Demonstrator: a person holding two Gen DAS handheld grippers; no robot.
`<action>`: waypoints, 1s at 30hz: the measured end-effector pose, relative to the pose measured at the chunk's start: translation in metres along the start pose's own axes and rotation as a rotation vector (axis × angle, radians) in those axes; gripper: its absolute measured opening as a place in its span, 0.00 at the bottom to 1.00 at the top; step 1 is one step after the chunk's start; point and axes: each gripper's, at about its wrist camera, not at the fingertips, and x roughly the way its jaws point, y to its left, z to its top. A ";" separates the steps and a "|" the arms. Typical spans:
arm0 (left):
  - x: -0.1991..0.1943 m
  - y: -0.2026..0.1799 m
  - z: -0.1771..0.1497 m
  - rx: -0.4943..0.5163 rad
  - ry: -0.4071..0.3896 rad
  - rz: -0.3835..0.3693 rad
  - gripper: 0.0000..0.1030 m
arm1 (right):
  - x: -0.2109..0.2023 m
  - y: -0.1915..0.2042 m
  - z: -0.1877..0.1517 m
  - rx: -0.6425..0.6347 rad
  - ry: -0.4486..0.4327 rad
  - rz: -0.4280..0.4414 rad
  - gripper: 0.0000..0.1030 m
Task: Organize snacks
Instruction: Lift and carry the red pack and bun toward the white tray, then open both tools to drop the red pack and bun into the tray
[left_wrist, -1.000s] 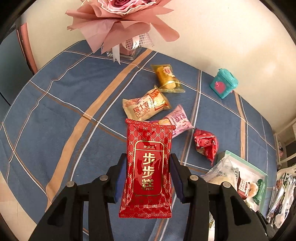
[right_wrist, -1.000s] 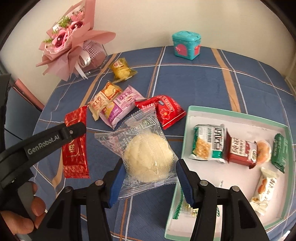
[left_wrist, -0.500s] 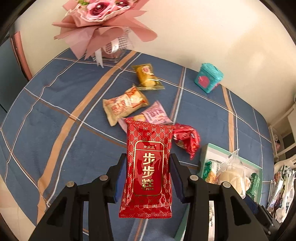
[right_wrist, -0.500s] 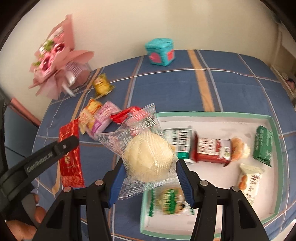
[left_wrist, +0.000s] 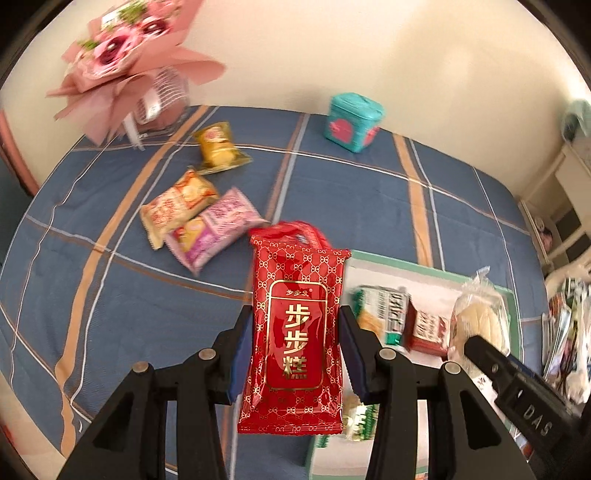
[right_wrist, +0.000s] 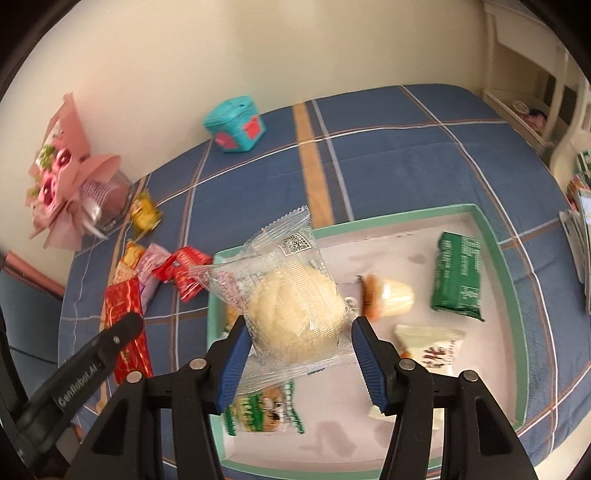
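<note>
My left gripper (left_wrist: 295, 350) is shut on a red gold-lettered cake packet (left_wrist: 295, 332) and holds it above the near left edge of the green-rimmed white tray (left_wrist: 417, 264). My right gripper (right_wrist: 299, 354) is shut on a clear-wrapped pale bun (right_wrist: 291, 314), held over the tray's (right_wrist: 495, 236) left half. The tray holds several snacks, among them a green packet (right_wrist: 458, 277). On the blue plaid cloth lie an orange packet (left_wrist: 177, 203), a pink packet (left_wrist: 214, 229), a yellow packet (left_wrist: 218, 147) and a red packet (right_wrist: 181, 269).
A pink flower bouquet (left_wrist: 129, 70) stands at the back left by the wall. A teal box (left_wrist: 354, 122) sits at the back of the table. White furniture (right_wrist: 535, 74) and stacked papers (right_wrist: 580, 206) stand beyond the right edge.
Both grippers have swung right with their packets. The right one went from beside the tray to above it. The left one came from the cloth to the tray's near left edge.
</note>
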 end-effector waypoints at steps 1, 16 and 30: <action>0.000 -0.005 -0.001 0.014 0.002 0.000 0.45 | -0.001 -0.005 0.001 0.010 -0.002 -0.005 0.57; 0.007 -0.069 -0.024 0.182 0.041 -0.046 0.45 | -0.012 -0.068 0.008 0.167 -0.035 -0.113 0.57; 0.019 -0.086 -0.033 0.228 0.093 -0.073 0.45 | 0.006 -0.079 0.006 0.187 0.014 -0.146 0.58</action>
